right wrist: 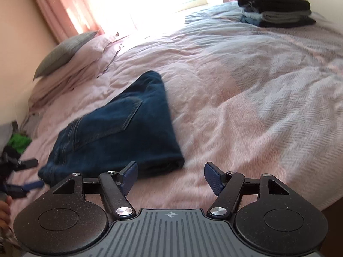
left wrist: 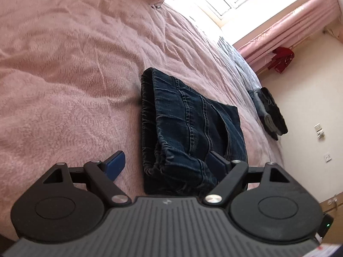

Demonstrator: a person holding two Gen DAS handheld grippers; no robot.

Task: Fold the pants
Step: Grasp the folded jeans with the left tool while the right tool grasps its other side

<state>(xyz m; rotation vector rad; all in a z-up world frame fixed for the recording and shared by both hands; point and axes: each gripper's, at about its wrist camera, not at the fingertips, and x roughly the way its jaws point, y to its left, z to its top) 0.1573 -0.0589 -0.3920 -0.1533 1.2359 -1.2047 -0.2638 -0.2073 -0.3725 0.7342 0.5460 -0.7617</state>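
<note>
Dark blue jeans (left wrist: pixel 188 128) lie folded into a thick rectangle on the pink bedspread (left wrist: pixel 64 85). My left gripper (left wrist: pixel 167 163) stands open just over their near end. Its left pad (left wrist: pixel 115 165) is over bare bedspread and its right pad (left wrist: pixel 218 162) is in front of the denim; neither presses on it. In the right wrist view the jeans (right wrist: pixel 120 128) lie ahead and to the left. My right gripper (right wrist: pixel 171 177) is open over bare bedspread (right wrist: pixel 246 117) beside their near right corner, with nothing between its fingers. The left gripper (right wrist: pixel 32 174) shows at the jeans' left end.
A stack of folded dark and grey clothes (right wrist: pixel 276 11) (left wrist: pixel 270 113) sits near the bed's far edge. Pillows (right wrist: pixel 70 64) lie by the bright window. A green item (right wrist: pixel 19 142) and a hand (right wrist: pixel 4 214) show at the left edge. A red garment (left wrist: pixel 280 60) hangs by the curtain.
</note>
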